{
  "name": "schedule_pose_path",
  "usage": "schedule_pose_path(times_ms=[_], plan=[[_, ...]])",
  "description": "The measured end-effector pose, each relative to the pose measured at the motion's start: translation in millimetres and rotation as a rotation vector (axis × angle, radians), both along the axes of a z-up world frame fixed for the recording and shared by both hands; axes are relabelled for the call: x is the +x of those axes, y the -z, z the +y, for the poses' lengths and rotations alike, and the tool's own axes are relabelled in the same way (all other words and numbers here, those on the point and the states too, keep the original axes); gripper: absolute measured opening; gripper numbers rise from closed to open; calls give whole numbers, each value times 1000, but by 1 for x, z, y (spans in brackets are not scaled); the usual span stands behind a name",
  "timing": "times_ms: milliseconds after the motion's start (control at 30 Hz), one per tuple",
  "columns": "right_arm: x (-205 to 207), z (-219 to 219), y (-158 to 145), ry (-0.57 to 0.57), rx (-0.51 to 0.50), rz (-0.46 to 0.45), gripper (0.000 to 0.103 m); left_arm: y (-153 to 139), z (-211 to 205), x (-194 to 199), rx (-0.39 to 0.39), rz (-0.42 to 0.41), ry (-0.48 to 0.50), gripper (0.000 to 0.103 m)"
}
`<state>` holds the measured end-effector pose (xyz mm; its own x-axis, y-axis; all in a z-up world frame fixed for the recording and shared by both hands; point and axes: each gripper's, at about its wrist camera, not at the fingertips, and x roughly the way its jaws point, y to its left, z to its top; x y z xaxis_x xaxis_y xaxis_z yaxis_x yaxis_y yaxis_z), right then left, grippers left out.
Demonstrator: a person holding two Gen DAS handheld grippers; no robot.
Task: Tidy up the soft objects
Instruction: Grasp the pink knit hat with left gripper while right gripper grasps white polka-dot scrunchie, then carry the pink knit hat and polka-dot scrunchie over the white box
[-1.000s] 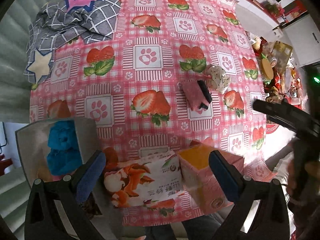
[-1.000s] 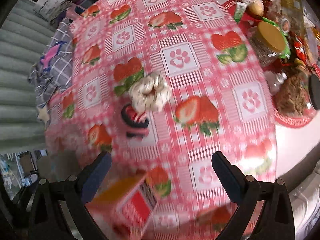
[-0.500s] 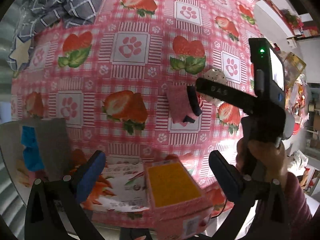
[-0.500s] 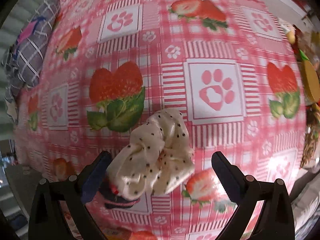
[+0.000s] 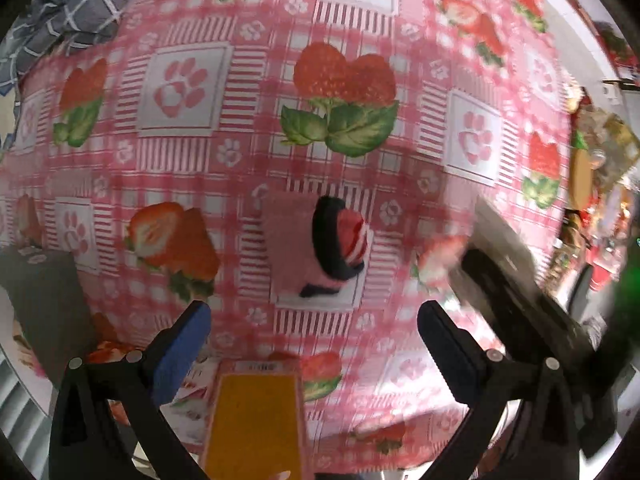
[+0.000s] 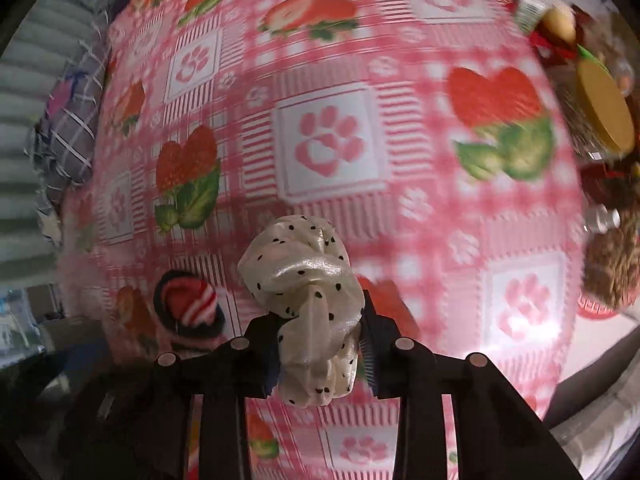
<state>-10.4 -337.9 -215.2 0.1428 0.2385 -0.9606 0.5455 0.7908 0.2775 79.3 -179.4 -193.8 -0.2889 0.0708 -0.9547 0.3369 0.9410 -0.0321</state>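
Cream satin with small black dots fills the space between the jaws of the right gripper [image 6: 320, 344]: it is the scrunchie [image 6: 308, 280], and the jaws are pressed closed on its lower part, while its puffy top stands out in front of the fingers. From the blur of the tablecloth [image 6: 328, 140] behind it, I judge that the scrunchie is off the cloth and being carried, so the step in hand is the transport of the first soft object, not the picking.

The left gripper [image 5: 312, 344] is wide open and holds nothing. Its blue pads [image 5: 180, 348] hang above the near edge of the table. Ahead of them, between the two fingers in this view but apart from them, lies the rolled sock [image 5: 316, 248], pink with a black cuff and a red and white striped part. In the right wrist view the same sock [image 6: 188, 308] lies on the cloth just to the left of the held scrunchie.

A grey box [image 5: 44, 304] stands at the left edge of the table, and it is probably the place for the soft things, though its inside is not visible now. The next move therefore calls for bringing the scrunchie over this box and letting go only above the opening. Then the sock waits for the free gripper.
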Motion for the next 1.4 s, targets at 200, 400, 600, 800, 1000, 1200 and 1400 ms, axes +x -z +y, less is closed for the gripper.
schedule_pose_path(times_ms=[200, 400, 600, 800, 1000, 1200, 1400], plan=[[-39, -11, -20, 55, 51, -39, 34, 31, -12, 5, 82, -38, -19, 103], [-59, -4, -29, 82, 67, -62, 34, 49, -21, 2, 128, -40, -16, 96], [-63, 1, -35, 92, 70, -73, 34, 67, -20, -9, 121, 18, -21, 59], [-62, 7, -40, 81, 65, -78, 34, 45, -22, -13, 37, -54, 29, 35], [-53, 23, -54, 44, 51, -99, 34, 2, -16, -2, -27, -150, 20, 35], [-43, 44, -71, 0, 40, -128, 34, -36, 2, 5, -59, -226, -17, 35], [-39, 74, -88, -47, 32, -144, 34, -60, 35, 7, -98, -254, -37, 35]])
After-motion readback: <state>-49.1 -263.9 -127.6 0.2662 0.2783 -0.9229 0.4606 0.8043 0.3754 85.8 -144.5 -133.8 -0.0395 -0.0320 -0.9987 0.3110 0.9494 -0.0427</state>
